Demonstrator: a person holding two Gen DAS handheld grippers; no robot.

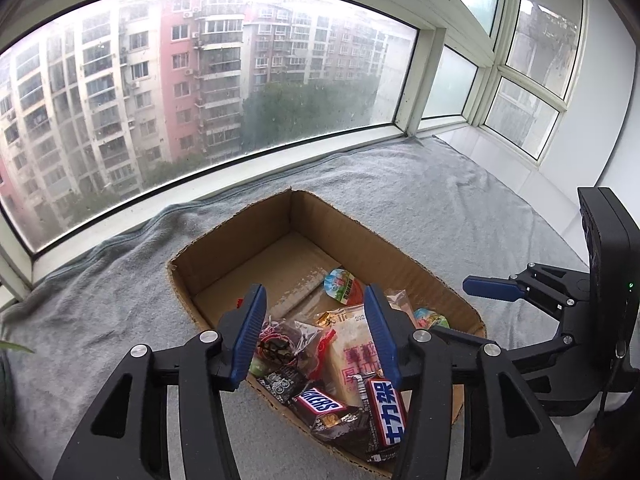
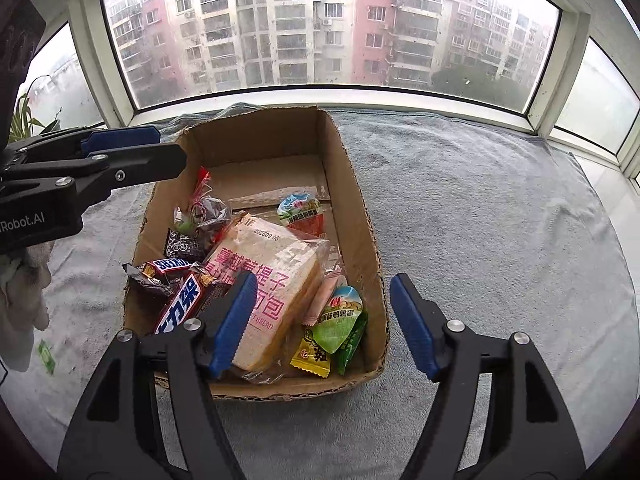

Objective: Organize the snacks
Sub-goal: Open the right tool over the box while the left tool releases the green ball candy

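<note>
**Cardboard box of snacks on a grey-covered window ledge**

Grey towelling cloth covers the surface under a bay window, whose white frames curve round the far side; beyond the rain-spotted glass stand pink and beige apartment blocks. White sill tiles show at the far right, and green plant leaves poke in at the far left.

An open cardboard box with rough-cut edges sits on the cloth, near the middle of the surface. Its far half shows bare cardboard floor; the snacks are heaped in the near half. A clear-wrapped toast bread pack with pink lettering lies in the middle of the heap. To its left are two brown Snickers bars, one with Chinese lettering, a small dark patterned wrapper and a clear bag of dark sweets tied with red string. Behind the bread rests a round sealed cup with a green and red lid. To the right of the bread lie a similar green-lidded cup, a pink sachet and a yellow sweet wrapper.

The left tongs hang over the near left part of the box, blue pads spread wide with nothing between them. The right tongs hover over the near right corner of the box, also spread wide and holding nothing; the left pad sits in front of the bread pack.
</note>
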